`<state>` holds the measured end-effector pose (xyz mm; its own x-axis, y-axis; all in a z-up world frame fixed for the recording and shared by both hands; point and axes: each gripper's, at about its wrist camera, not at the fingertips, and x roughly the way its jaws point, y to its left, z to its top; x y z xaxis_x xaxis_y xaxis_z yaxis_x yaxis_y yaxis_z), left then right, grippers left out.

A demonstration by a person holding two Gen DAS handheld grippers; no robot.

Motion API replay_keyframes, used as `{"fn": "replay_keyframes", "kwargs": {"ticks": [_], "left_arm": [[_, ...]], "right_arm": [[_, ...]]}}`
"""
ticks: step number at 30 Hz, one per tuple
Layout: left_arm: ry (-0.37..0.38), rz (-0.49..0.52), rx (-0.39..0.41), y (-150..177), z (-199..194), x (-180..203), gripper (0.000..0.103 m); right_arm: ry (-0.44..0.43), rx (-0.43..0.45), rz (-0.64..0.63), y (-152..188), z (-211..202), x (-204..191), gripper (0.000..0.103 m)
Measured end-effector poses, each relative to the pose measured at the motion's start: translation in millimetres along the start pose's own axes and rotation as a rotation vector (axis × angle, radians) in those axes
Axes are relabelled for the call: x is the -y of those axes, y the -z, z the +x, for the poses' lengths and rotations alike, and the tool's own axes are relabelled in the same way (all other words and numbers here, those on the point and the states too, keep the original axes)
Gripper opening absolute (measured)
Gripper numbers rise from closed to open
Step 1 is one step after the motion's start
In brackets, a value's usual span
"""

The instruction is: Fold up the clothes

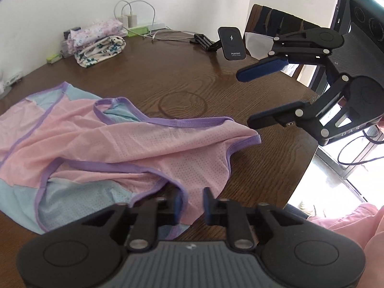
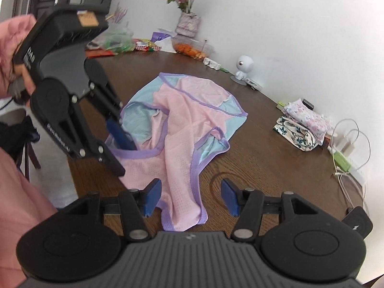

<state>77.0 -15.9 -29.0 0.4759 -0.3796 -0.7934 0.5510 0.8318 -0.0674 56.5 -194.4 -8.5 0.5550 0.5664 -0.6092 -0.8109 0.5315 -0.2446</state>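
A pink mesh sleeveless top (image 1: 120,139) (image 2: 182,120) with purple trim and light blue panels lies crumpled on the brown wooden table (image 1: 182,76). My left gripper (image 1: 193,204) (image 2: 127,159) points down at the top's near edge. Its jaws stand a little apart, with pink cloth and purple trim showing in the gap. My right gripper (image 2: 192,198) (image 1: 244,99) is open, hovering just off the top's other corner. That corner lies below and between its blue pads (image 2: 153,196), which do not touch it.
Folded floral clothes (image 1: 98,43) (image 2: 302,127) sit by the wall beside chargers and cables (image 1: 134,16). A phone charger stand (image 1: 231,43) and a chair (image 1: 276,24) are at the far edge. A flower vase (image 2: 187,21), a bowl (image 2: 192,46) and a small white camera (image 2: 243,67) line the wall.
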Motion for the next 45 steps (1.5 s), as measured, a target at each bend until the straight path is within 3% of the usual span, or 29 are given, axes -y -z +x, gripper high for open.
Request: {"fn": "replay_keyframes", "kwargs": {"ticks": [5,11,12,14,15,17,21,23,26,29,40,41,42,44,45], "left_arm": [[0.023,0.004,-0.012,20,-19,-12,0.001],[0.059,-0.008,-0.04,52,-46,-23,0.003],[0.068,-0.013,-0.034,54,-51,-26,0.007],[0.058,-0.037,0.021,52,-65,-35,0.027],[0.042,-0.062,0.067,48,-74,-43,0.047],[-0.026,-0.115,0.127,41,-85,-63,0.061],[-0.237,-0.213,0.148,23,-87,-109,0.062],[-0.29,-0.277,0.125,17,-74,-138,0.059],[-0.326,-0.355,0.086,13,-53,-176,0.042],[-0.308,-0.381,0.055,12,-34,-194,0.012],[-0.277,-0.262,0.048,-17,-6,-181,0.017],[-0.265,-0.271,0.049,-19,-7,-182,0.019],[-0.264,-0.291,0.069,-19,-12,-186,0.029],[-0.31,-0.358,0.094,-21,-19,-205,0.047],[-0.334,-0.392,0.106,-23,-23,-215,0.05]], "right_arm": [[0.047,-0.016,0.09,-13,29,18,0.055],[0.06,-0.088,0.122,-35,99,34,0.048],[0.064,-0.102,0.12,-39,112,36,0.048],[0.074,-0.129,0.116,-46,136,40,0.047],[0.08,-0.139,0.119,-48,147,44,0.047],[0.072,-0.154,0.141,-51,164,52,0.046],[0.048,-0.171,0.204,-55,190,69,0.046],[0.036,-0.172,0.229,-58,196,74,0.036],[0.031,-0.176,0.25,-59,199,78,0.009],[0.053,-0.178,0.277,-54,197,86,0.008],[0.115,-0.192,0.37,-20,164,120,0.009],[0.092,-0.168,0.382,-22,159,123,0.014],[0.069,-0.145,0.395,-23,153,125,0.019],[0.03,-0.081,0.418,-31,141,133,0.053],[0.015,-0.045,0.423,-39,136,139,0.055]]}}
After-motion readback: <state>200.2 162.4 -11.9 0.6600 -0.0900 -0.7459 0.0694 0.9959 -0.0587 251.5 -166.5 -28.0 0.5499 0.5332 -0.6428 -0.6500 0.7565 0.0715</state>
